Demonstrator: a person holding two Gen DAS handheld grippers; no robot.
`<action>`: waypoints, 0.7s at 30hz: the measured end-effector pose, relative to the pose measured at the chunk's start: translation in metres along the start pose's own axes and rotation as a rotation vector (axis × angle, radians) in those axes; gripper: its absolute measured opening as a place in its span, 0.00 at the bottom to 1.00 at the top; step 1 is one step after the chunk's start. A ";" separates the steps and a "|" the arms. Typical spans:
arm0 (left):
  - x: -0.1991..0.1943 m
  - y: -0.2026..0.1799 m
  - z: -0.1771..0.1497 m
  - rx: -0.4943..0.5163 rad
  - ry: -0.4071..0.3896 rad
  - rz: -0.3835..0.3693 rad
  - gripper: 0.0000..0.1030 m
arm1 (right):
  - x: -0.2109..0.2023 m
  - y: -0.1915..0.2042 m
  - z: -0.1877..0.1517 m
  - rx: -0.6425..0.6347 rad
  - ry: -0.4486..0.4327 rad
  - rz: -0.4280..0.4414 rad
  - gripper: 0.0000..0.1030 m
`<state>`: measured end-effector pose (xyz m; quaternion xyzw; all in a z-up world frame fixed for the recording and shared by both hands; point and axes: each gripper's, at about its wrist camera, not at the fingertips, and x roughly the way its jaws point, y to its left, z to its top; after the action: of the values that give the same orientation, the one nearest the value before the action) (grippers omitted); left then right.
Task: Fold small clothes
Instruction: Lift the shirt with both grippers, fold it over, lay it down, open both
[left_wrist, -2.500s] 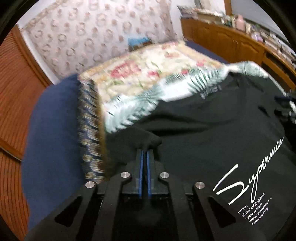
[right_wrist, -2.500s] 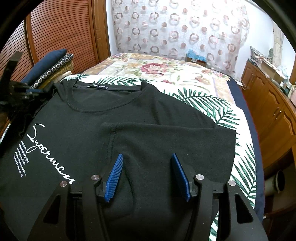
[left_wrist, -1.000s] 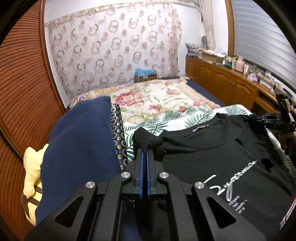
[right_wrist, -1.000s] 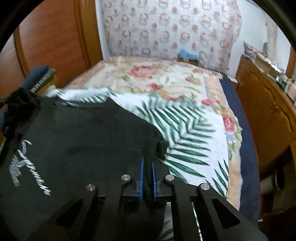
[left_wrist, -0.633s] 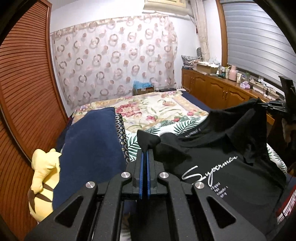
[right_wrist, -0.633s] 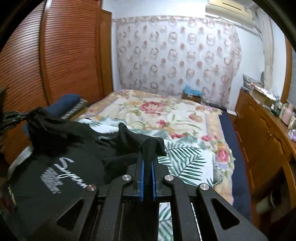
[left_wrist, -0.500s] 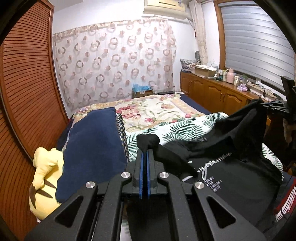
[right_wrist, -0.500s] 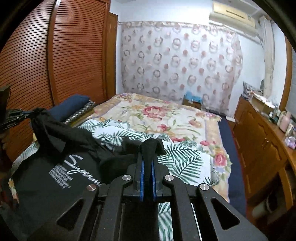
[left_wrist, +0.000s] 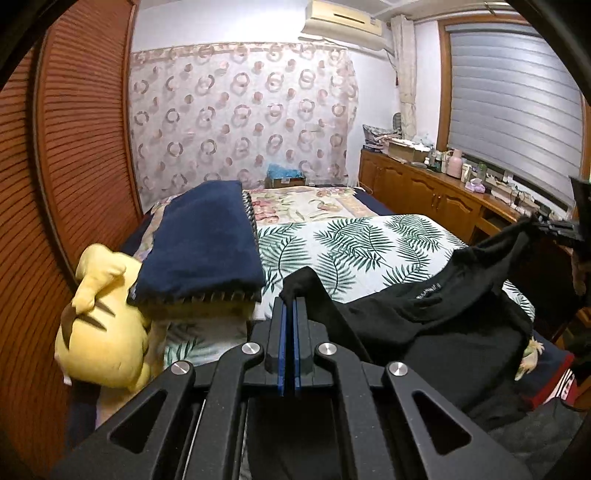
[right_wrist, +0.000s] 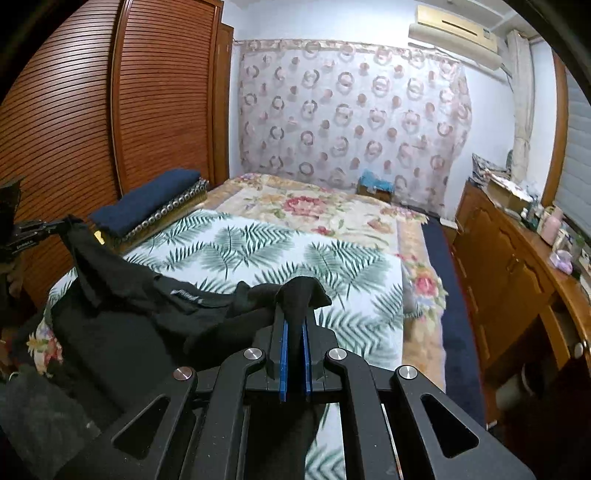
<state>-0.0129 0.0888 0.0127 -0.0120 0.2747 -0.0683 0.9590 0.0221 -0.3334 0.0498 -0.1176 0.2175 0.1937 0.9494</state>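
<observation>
A black T-shirt hangs lifted between my two grippers near the foot of the bed; its neck label faces up and the white print is out of sight. My left gripper is shut on one corner of the shirt. My right gripper is shut on the other corner; the shirt sags to the left of it. Each gripper shows small at the far side of the other's view, the right one and the left one.
The bed carries a palm-leaf sheet over a floral quilt. A folded navy blanket and a yellow plush toy lie at the left edge by the slatted wooden doors. Wooden cabinets run along the right.
Both grippers, shut on the shirt's corners, have risen and drawn back toward the foot of the bed. The shirt has come off the sheet and its print has dropped out of view.
</observation>
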 end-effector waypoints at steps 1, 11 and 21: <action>-0.005 0.001 -0.003 -0.003 0.002 0.003 0.04 | -0.005 0.001 -0.002 0.004 0.007 0.003 0.06; 0.002 0.011 -0.033 -0.037 0.095 0.047 0.13 | -0.005 0.001 -0.035 0.047 0.140 0.068 0.06; 0.010 0.023 -0.026 -0.039 0.077 0.039 0.75 | 0.000 -0.014 -0.008 0.071 0.148 0.018 0.34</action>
<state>-0.0156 0.1102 -0.0164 -0.0225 0.3128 -0.0445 0.9485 0.0250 -0.3486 0.0446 -0.0961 0.2948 0.1853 0.9325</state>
